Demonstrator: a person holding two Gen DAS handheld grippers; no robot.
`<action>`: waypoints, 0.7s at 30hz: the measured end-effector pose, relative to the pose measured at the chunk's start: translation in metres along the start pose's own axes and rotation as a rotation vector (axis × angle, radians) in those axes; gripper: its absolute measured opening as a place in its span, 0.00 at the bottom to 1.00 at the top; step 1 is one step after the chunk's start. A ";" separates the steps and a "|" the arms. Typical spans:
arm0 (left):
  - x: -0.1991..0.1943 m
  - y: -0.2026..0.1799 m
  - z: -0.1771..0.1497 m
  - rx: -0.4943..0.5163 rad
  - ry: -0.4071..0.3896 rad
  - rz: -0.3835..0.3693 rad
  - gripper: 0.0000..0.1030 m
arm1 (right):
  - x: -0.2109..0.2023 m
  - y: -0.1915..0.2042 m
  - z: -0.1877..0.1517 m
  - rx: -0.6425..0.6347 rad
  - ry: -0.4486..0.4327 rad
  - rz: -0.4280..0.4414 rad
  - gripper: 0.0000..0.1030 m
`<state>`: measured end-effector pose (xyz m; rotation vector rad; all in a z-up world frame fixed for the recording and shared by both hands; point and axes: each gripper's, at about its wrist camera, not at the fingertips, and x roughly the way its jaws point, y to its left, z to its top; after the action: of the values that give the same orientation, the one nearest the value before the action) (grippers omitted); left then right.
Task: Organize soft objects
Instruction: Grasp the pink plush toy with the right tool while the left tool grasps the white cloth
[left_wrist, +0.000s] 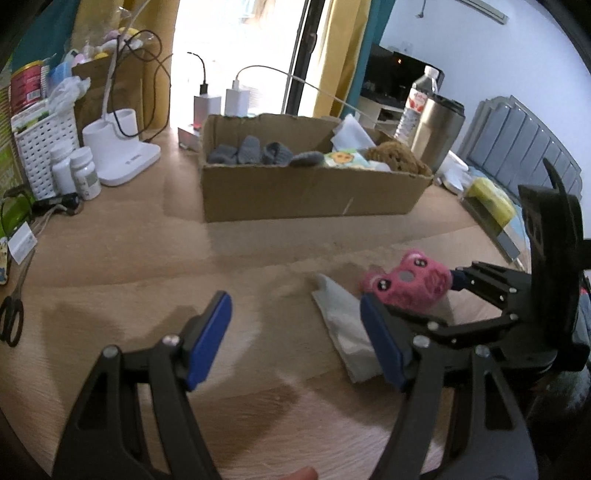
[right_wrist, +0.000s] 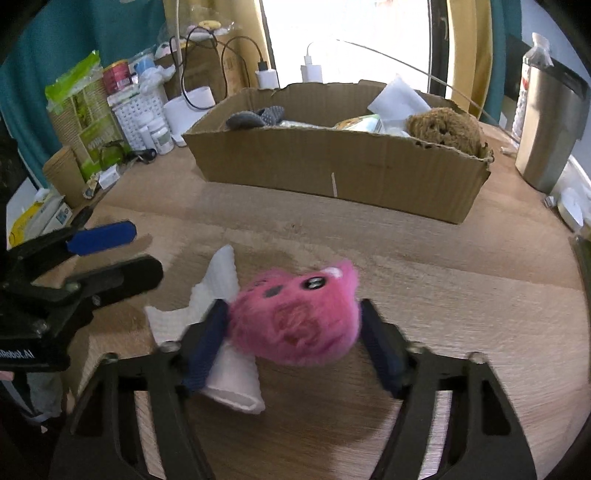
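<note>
Wooden desk (right_wrist: 443, 266) fills your view, cardboard box (right_wrist: 332, 166) at upper centre. Your right gripper (right_wrist: 291, 343) has the pink plush toy (right_wrist: 295, 317) between its jaws; whether the pads press it is unclear. Left gripper (left_wrist: 295, 332) stands open and empty at left, white tissue (right_wrist: 221, 280) beside the toy.

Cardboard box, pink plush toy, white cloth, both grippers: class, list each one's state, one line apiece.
Open-topped brown cardboard box: upright, partly filled with soft items.
Fluffy pink plush toy: on the table between the right gripper's pads, contact unclear.
Crumpled white cloth: flat on the table, partly under the toy.
Left gripper: open, empty.
</note>
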<state>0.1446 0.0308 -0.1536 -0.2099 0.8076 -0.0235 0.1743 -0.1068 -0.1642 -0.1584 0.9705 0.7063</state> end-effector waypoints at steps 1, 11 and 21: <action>0.001 -0.002 0.000 0.004 0.004 0.000 0.71 | -0.001 -0.001 0.000 -0.002 -0.002 0.002 0.56; 0.009 -0.022 0.003 0.045 0.027 0.004 0.71 | -0.026 -0.021 0.001 0.021 -0.089 0.022 0.39; 0.022 -0.048 0.001 0.077 0.073 -0.037 0.72 | -0.032 -0.044 -0.008 0.057 -0.106 0.019 0.37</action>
<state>0.1631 -0.0186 -0.1589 -0.1515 0.8743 -0.0979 0.1837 -0.1599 -0.1511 -0.0611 0.8902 0.6970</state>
